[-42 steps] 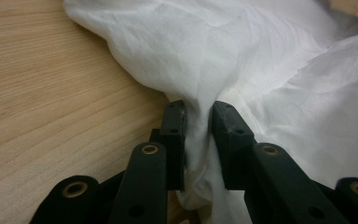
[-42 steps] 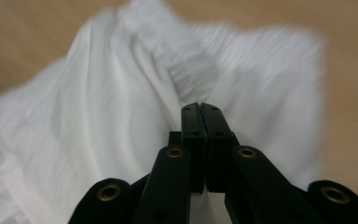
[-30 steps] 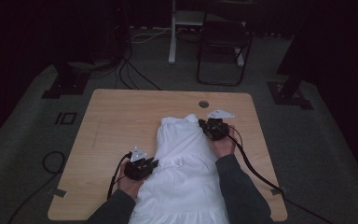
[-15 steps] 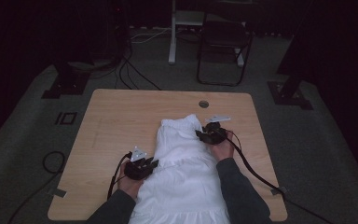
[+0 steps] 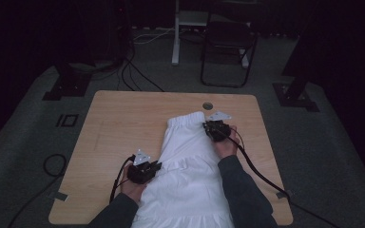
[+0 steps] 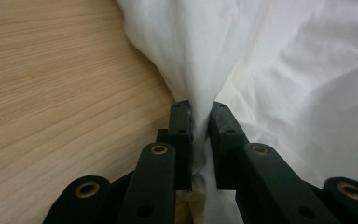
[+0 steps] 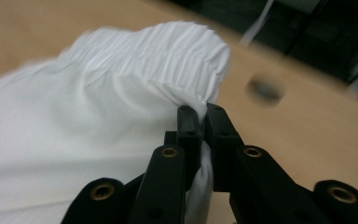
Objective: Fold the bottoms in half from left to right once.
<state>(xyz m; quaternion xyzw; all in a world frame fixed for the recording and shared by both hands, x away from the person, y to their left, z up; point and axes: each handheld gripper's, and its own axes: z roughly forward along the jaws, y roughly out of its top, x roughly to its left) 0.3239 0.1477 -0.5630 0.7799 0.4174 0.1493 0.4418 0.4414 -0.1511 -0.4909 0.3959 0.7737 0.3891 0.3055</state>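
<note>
White skirt (image 5: 185, 171) pinched by left tool (image 6: 200, 116), right tool (image 7: 201, 116), forearms extended

My high camera looks forward and down on the whole table (image 5: 123, 123). Each gripper camera sits close, facing twelve o'clock along its jaws. All three share the white garment (image 5: 185, 156) (image 6: 284, 70) (image 7: 98, 116).

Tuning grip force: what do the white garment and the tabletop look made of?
White garment: thin woven fabric, likely cotton, matte; it bunches into soft folds between the left gripper and has a gathered, elastic-looking waistband by the right gripper. Tabletop: light wood or wood-look laminate, smooth, with visible straight grain.
</note>
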